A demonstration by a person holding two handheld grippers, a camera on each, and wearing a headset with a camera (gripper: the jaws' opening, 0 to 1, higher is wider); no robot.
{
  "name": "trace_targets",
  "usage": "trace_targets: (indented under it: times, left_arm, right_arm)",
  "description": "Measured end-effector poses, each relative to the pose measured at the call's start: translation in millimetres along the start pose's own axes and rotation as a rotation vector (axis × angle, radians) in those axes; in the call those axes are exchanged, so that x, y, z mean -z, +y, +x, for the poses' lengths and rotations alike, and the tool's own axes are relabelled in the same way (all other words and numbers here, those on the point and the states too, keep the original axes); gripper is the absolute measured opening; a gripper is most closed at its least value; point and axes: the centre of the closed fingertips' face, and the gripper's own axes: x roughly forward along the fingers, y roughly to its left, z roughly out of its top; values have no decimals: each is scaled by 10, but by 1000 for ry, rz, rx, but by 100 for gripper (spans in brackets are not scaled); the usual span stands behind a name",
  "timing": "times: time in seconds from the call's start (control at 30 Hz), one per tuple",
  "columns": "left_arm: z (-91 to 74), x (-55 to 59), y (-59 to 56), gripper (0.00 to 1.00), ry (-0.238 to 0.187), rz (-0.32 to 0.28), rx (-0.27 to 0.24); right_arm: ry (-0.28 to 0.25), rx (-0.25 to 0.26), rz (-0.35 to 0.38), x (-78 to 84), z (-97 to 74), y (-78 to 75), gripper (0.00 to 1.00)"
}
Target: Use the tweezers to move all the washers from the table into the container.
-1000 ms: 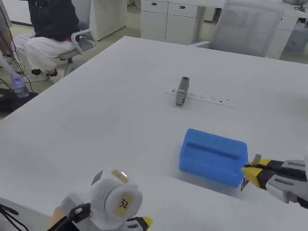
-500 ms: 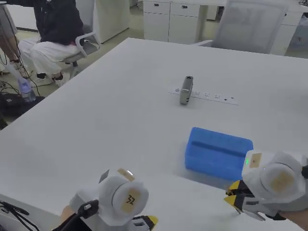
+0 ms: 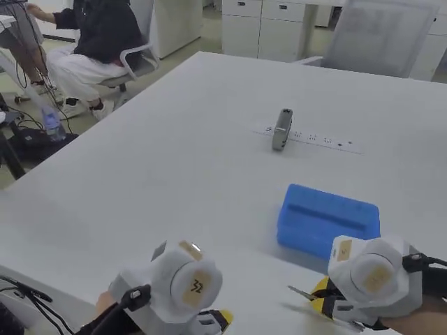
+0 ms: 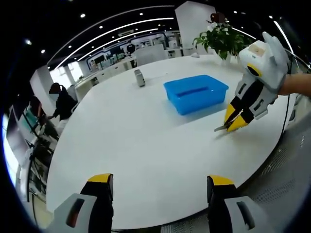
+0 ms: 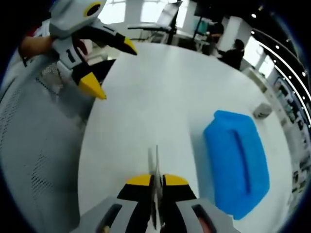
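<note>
A white tabletop [image 3: 174, 167] carries a blue container [image 3: 328, 220] near the person's side. The right hand-held gripper [image 5: 155, 180], jaws pressed together, pinches thin metal tweezers [image 5: 156, 158], whose tips point out over the tabletop just beside the container. The left hand-held gripper [image 4: 160, 178] hovers nearby, jaws spread wide, holding nothing.

Open-plan office: white desk [image 3: 174, 139], swivel chair [image 3: 136, 59], drawer cabinets [image 3: 262, 28], potted plant [image 4: 221, 39].
</note>
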Motion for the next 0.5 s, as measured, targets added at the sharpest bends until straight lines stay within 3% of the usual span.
trace_targets:
  times: [0.1,0.17,0.23,0.3,0.4,0.5]
  left_arm:
    - [-1,2,-12,80,2,5,5]
    - [2,8,-19,80,6,8,8]
    - [1,8,-24,81,7,10,10]
    - [-5,6,-22,82,6,7,10]
    - [-36,-47,-47,84,-18,-6,29]
    - [-50,-63,-51,87,-22,-14,40]
  right_arm:
    - [-25,8,46,-4,-25,14,15]
    - [-30,10,69,-8,-59,12,16]
    - [-94,54,118,-82,-222,-23,18]
    - [-158,104,215,-99,-401,-77,22]
    - [-257,197,414,-24,-730,-162,31]
    - [-345,282,554,64,-1035,-200,37]
